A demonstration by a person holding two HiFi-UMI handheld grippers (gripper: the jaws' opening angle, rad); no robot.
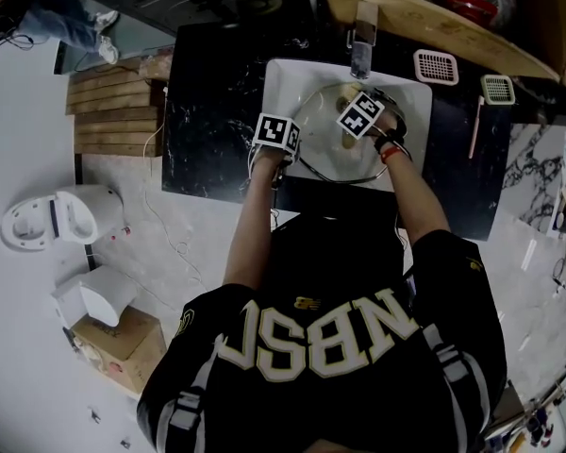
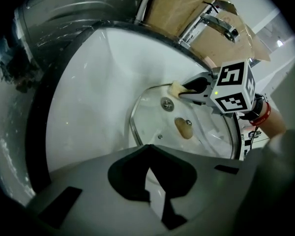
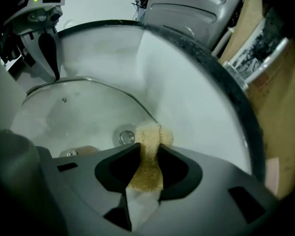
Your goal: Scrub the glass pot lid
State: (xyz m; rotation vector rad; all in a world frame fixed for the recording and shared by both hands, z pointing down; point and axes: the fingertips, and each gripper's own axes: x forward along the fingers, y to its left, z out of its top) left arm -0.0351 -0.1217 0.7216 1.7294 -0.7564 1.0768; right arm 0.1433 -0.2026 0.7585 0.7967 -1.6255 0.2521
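The round glass pot lid [image 1: 325, 144] lies tilted in the white sink [image 1: 283, 83], and its tan knob [image 2: 183, 128] shows through the glass. My left gripper [image 1: 279, 166] is shut on the lid's metal rim [image 2: 132, 127] at the near left edge. That gripper also shows in the right gripper view [image 3: 51, 68], with its dark fingers pinching the rim. My right gripper [image 3: 146, 154] is shut on a yellow sponge [image 3: 148, 141] whose tip presses on the far part of the lid [image 3: 78, 112]. The left gripper view shows the right gripper [image 2: 184, 90] holding the sponge [image 2: 177, 88].
A chrome tap [image 1: 361, 41] stands over the back of the sink. Two small grid strainers [image 1: 436, 66] [image 1: 497, 89] rest on the black counter [image 1: 208, 111] to the right. A white bin [image 1: 57, 220] and a cardboard box [image 1: 123, 343] stand on the floor at the left.
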